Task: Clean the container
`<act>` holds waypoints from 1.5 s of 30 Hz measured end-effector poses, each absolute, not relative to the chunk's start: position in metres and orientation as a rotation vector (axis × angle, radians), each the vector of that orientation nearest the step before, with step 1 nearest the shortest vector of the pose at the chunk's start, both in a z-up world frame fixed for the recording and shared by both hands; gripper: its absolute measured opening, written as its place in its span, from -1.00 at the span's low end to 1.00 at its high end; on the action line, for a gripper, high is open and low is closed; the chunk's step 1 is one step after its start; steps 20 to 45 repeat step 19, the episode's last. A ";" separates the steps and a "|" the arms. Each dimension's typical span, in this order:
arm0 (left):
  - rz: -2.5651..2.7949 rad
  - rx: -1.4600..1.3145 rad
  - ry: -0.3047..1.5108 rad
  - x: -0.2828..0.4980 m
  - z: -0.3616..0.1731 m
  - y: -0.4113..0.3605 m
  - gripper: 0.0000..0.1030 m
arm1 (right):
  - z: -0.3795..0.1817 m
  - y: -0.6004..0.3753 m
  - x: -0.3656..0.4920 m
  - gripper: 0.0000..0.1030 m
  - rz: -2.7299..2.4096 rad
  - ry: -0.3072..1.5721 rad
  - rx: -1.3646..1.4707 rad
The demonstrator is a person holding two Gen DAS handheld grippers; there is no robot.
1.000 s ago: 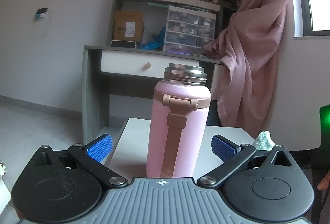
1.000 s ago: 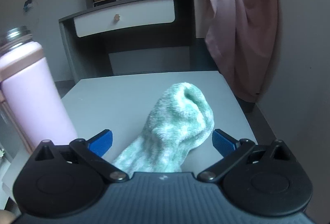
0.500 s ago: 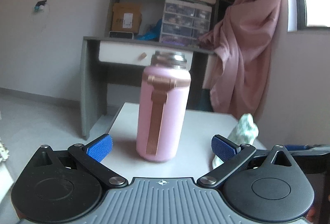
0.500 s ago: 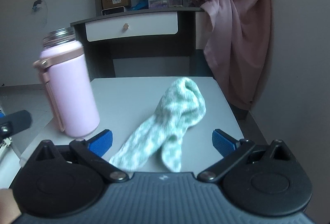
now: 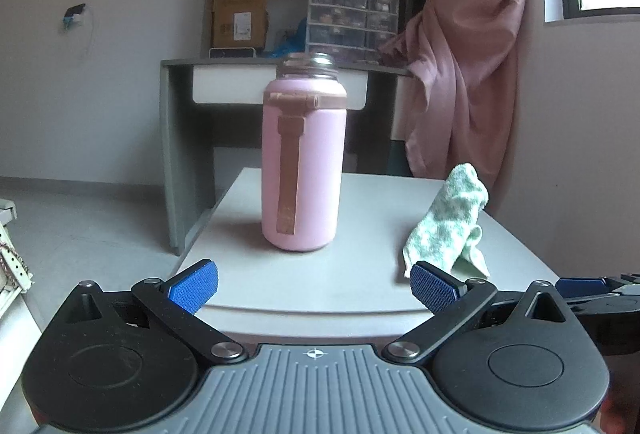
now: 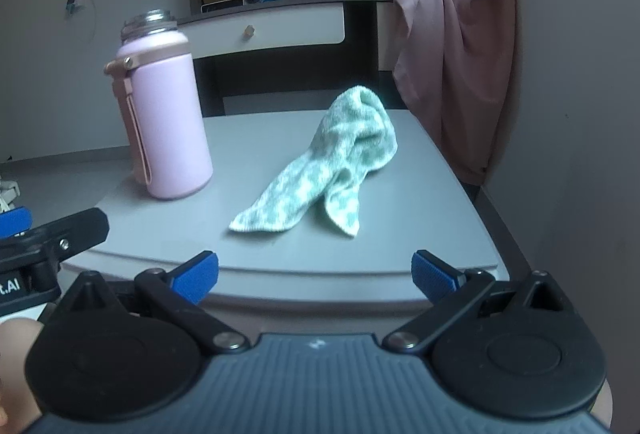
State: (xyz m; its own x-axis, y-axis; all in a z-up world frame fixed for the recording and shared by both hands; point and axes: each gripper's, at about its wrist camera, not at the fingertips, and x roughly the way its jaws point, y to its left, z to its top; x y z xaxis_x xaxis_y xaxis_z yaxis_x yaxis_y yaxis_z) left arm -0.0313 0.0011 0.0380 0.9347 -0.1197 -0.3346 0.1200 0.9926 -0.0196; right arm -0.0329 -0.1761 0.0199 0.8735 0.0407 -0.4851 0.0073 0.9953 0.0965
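I'm holding both grippers — left gripper [image 5: 313, 284], right gripper [image 6: 315, 272] — wide apart, gripping nothing; pink bottle [image 5: 302, 162] at twelve o'clock, green cloth [image 6: 332, 170] untouched — cleaning isn't starting yet.

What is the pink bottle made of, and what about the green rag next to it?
The pink bottle looks like metal under a smooth, matte pink coat: its bare threaded neck shines silver. Its strap looks like soft rubber or plastic, though that is hard to tell. The green rag looks like fluffy terry or microfibre cloth: it is fuzzy, mottled and slumps in soft folds.
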 end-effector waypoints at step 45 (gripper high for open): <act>-0.115 0.024 0.345 -0.046 0.036 -0.002 1.00 | 0.017 -0.176 -0.042 1.00 0.012 0.504 0.098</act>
